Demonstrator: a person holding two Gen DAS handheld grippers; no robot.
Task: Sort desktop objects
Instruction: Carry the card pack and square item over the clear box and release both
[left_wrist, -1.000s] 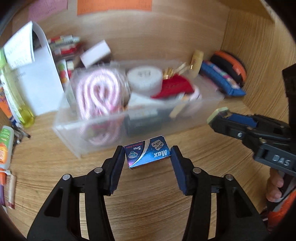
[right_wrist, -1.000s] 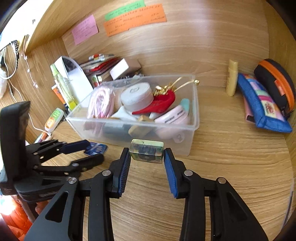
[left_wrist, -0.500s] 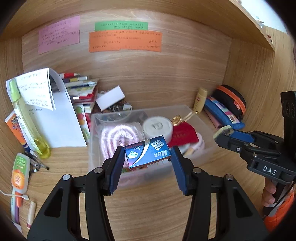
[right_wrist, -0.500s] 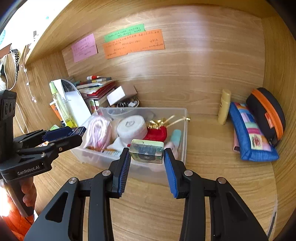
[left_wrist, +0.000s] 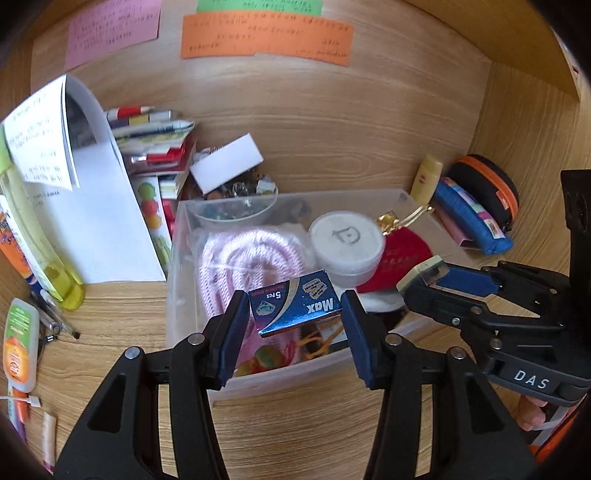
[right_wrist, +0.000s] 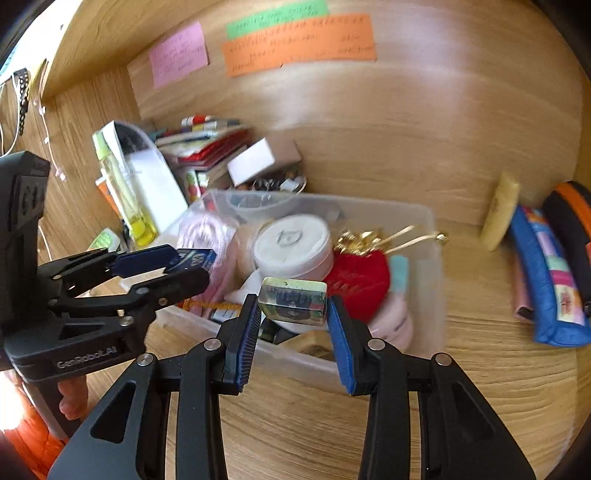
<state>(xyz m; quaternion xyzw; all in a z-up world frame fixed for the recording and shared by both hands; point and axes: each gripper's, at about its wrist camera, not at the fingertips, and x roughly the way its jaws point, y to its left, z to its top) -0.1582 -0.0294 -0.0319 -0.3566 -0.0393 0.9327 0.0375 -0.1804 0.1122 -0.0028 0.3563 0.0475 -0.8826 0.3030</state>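
Note:
My left gripper (left_wrist: 293, 314) is shut on a small blue "Max" blade box (left_wrist: 293, 308) and holds it above the front of the clear plastic bin (left_wrist: 177, 266). My right gripper (right_wrist: 293, 308) is shut on a small pale rectangular block (right_wrist: 293, 301) and holds it above the bin (right_wrist: 432, 236) too. The bin holds a pink coiled cord (left_wrist: 243, 258), a white round jar (left_wrist: 345, 242) and a red pouch (left_wrist: 402, 258). Each gripper shows in the other's view: the right gripper (left_wrist: 424, 273) at the right, the left gripper (right_wrist: 184, 262) at the left.
Left of the bin stand folded white paper (left_wrist: 85, 206), a yellow bottle (left_wrist: 48, 258) and a stack of booklets (left_wrist: 155, 147). A blue pencil case (left_wrist: 472, 218), a black-orange pouch (left_wrist: 487, 188) and a yellow tube (left_wrist: 426, 177) lie at the right. Sticky notes (left_wrist: 266, 37) hang on the back wall.
Both grippers have risen from the desk and moved forward over the bin, each keeping hold of its item.

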